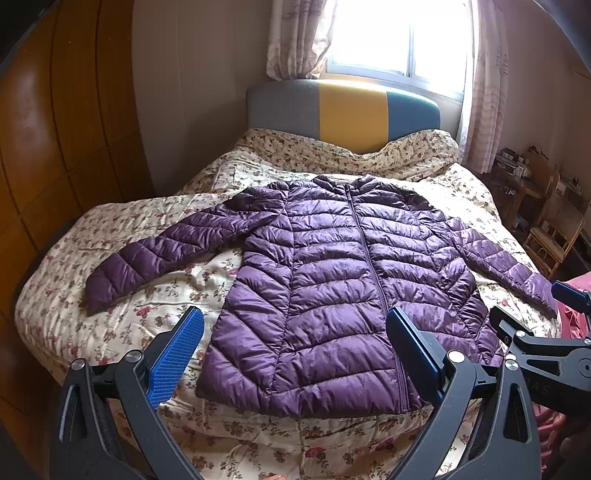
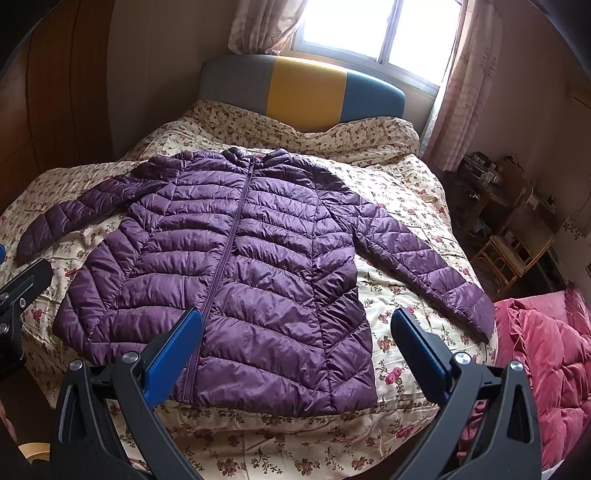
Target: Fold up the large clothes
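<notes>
- You are at the very start: the purple jacket (image 1: 332, 288) lies flat and zipped on the bed (image 1: 229, 439), front side up, collar at 12 o'clock and hem at 6 o'clock, and no fold is made yet.
- Your left tool (image 1: 295, 354) stands wide open and empty above the hem; your right tool (image 2: 295, 350) is also wide open and holds nothing.
- In my judgement the next move is a sleeve: the left sleeve (image 1: 147, 258) points to about 8 o'clock, the right sleeve (image 2: 424, 258) to about 4 o'clock, both spread away from the body. You need to pinch a cuff and bring it across the chest.
- The padding is slippery and puffy, so take a deep bite.
- The jacket's back is hidden, and the window (image 1: 391, 33) is too bright to see through.
- The pink quilt (image 2: 546, 369) at 3 o'clock is cut off by the picture edge.
</notes>
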Tool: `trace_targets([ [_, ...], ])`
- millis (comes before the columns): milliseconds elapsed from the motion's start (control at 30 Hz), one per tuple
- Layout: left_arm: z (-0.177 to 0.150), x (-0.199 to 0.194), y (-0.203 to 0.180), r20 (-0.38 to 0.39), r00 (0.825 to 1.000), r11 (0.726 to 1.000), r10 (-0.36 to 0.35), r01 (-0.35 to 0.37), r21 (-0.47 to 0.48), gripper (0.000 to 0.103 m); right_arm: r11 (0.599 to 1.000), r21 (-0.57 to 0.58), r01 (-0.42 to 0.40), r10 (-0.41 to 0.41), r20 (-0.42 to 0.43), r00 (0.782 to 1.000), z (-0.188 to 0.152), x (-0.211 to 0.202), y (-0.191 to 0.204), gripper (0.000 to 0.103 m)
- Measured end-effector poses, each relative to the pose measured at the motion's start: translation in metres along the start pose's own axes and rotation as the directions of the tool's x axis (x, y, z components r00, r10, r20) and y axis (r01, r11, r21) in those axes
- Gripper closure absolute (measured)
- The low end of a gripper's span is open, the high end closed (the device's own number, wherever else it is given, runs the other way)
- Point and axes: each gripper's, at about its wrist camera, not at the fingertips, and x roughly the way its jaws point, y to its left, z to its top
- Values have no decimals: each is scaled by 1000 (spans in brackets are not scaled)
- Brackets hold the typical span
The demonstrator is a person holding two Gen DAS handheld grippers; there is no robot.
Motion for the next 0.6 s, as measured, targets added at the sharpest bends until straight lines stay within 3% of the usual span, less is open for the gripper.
trace_targets([
  [600,0,2,2,-4,1000,1000,1,-1,-4,5,1000,1,5,-5,-4,1000,0,6,-4,2],
])
